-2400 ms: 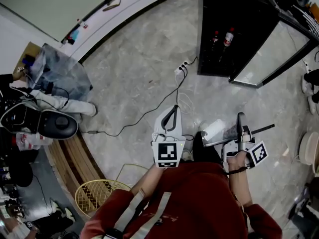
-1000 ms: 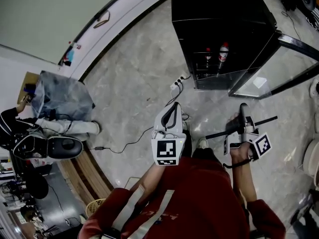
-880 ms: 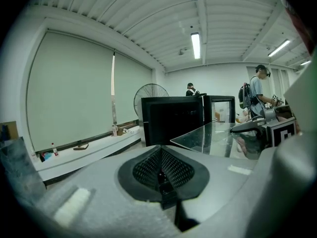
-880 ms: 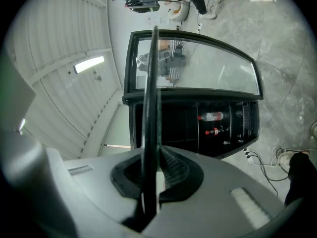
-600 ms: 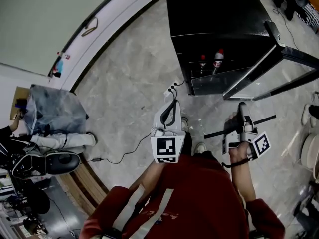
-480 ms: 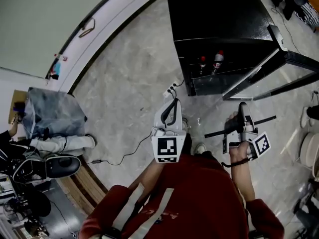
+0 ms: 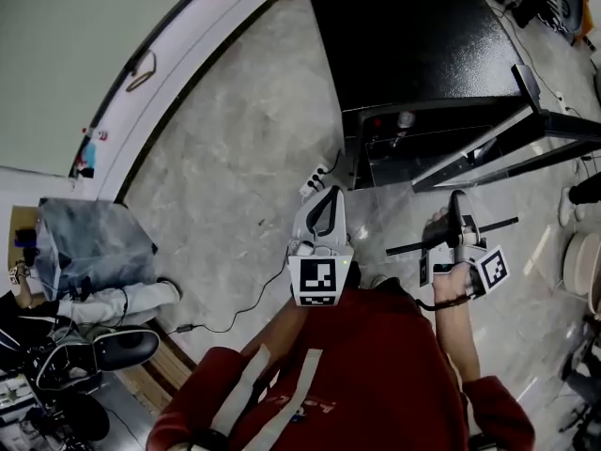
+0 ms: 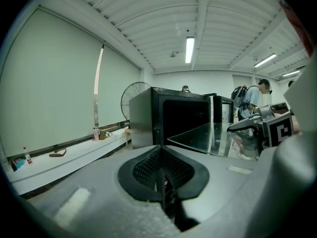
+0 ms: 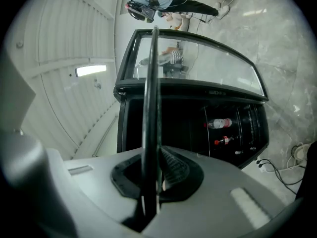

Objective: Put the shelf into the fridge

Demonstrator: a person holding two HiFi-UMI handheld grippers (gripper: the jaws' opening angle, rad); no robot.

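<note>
the person's right gripper (image 9: 150,185) has its jaws closed tight on the black rim of a clear glass shelf with a dark frame (image 9: 150,83). in the right gripper view the pane is seen edge-on, a thin dark line running straight out from between the pads. in the head view the same shelf shows as a dark bar crossing that gripper, stretching to both sides of it. it is held in the air in front of the fridge, still outside it and apart from its opening.

the left gripper (image 8: 161,171) is closed too, its two ribbed black pads pressed flat together with nothing between them. it is held up just to the left of the shelf and does not touch it. its own view shows the glass pane lying roughly level off to the right.

the tall black fridge (image 7: 423,54) stands ahead of the person on the grey marbled stone floor (image 7: 235,130). its black-framed glass door (image 7: 512,144) is swung wide open on the right side. the inside is dark. two bottles with red on them (image 9: 221,124) stand in the lower part of the cabinet.

a white power strip with a black cable (image 7: 315,173) lies on the floor just left of the fridge's front corner. in the left gripper view a person wearing a backpack (image 8: 246,101) stands beyond the fridge.
</note>
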